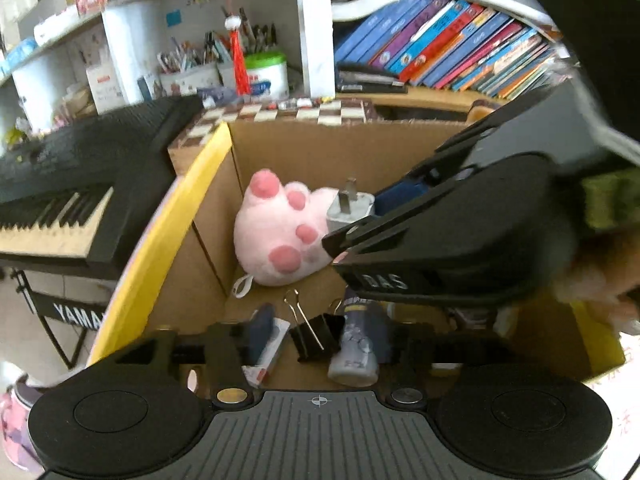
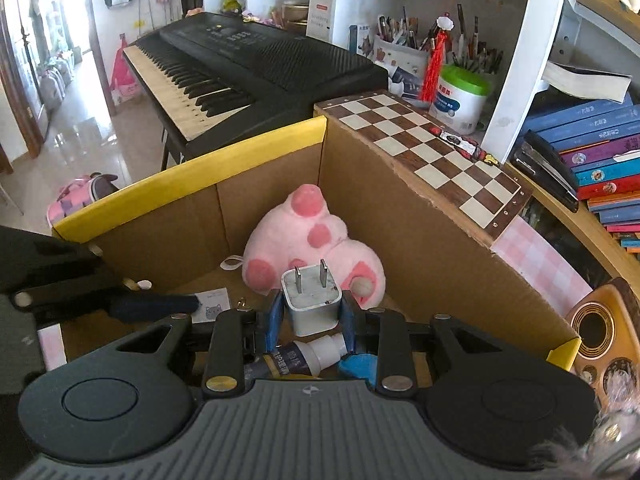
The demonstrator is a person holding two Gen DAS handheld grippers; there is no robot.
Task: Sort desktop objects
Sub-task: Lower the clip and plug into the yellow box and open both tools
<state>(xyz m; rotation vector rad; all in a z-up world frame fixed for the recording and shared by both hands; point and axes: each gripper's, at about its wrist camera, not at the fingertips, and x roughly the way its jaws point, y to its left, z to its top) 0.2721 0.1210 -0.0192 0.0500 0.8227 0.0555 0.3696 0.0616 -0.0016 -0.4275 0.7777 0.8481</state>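
An open cardboard box (image 2: 420,240) with a yellow rim holds a pink plush paw (image 2: 308,236), a black binder clip (image 1: 316,336), a grey tube (image 1: 356,344) and a small card (image 2: 212,304). My right gripper (image 2: 312,320) is shut on a white plug charger (image 2: 312,304), prongs up, over the box just in front of the paw. The left wrist view shows the charger (image 1: 350,208) too, held in the right gripper (image 1: 352,220). My left gripper (image 1: 332,340) hangs open above the clip and the tube, with nothing gripped. One of its fingers (image 2: 160,305) reaches in from the left.
A black keyboard (image 2: 248,60) stands left of the box. A chessboard (image 2: 420,128) lies along its far wall. Behind are pen holders (image 2: 404,52), a green-lidded tub (image 2: 464,96) and shelved books (image 2: 600,152). A wooden radio-like object (image 2: 596,328) sits at the right.
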